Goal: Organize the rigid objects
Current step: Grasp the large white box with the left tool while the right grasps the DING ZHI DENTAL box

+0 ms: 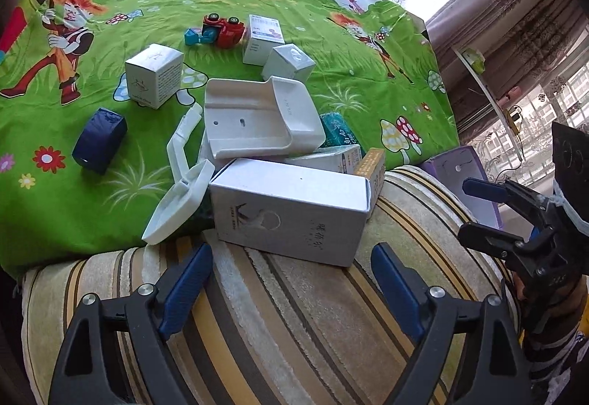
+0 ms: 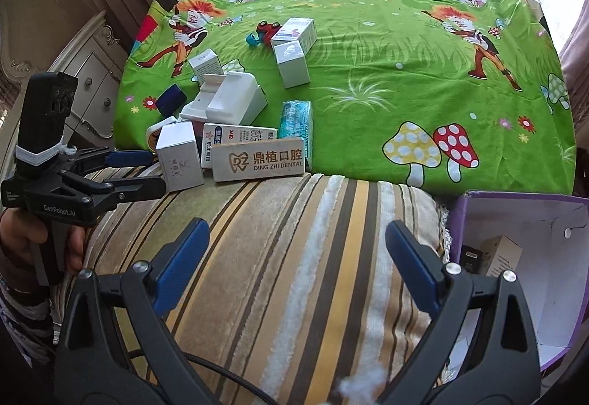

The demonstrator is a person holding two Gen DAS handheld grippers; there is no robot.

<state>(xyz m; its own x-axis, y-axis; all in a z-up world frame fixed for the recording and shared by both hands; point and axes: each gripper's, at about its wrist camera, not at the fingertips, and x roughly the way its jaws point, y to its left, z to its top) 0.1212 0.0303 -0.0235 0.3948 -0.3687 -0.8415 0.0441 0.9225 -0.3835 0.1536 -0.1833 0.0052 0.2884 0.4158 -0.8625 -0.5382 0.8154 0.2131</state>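
Green cartoon sheet [image 1: 110,184] covers the bed in the left wrist view, and the rigid things lie scattered on it, most in a heap at the near edge where it meets a striped cushion [image 1: 294,313]. A long white box [image 1: 291,210] lies on its side, partly on the cushion, directly ahead of the left gripper [image 1: 291,291], whose fingers are spread wide and empty; that lines it up as the likely next pick. A white plastic holder [image 1: 257,118] leans on the heap behind it, with a white clip [image 1: 180,184] to the left. Further out stand a white cube box [image 1: 154,73], a blue box [image 1: 99,140] and a red toy car [image 1: 224,29]. The right gripper [image 1: 475,210] shows at the right, spread and holding nothing.

From the right wrist view, the right gripper [image 2: 294,265] hangs over the cushion [image 2: 294,257], fingers apart and empty. A purple bin [image 2: 515,213] sits just right of it, already holding a couple of small boxes, so it seems the collecting place. A dental box [image 2: 257,160] stands at the bed edge, facing the camera. The left gripper [image 2: 136,173] reaches beside the white box [image 2: 180,154], open.
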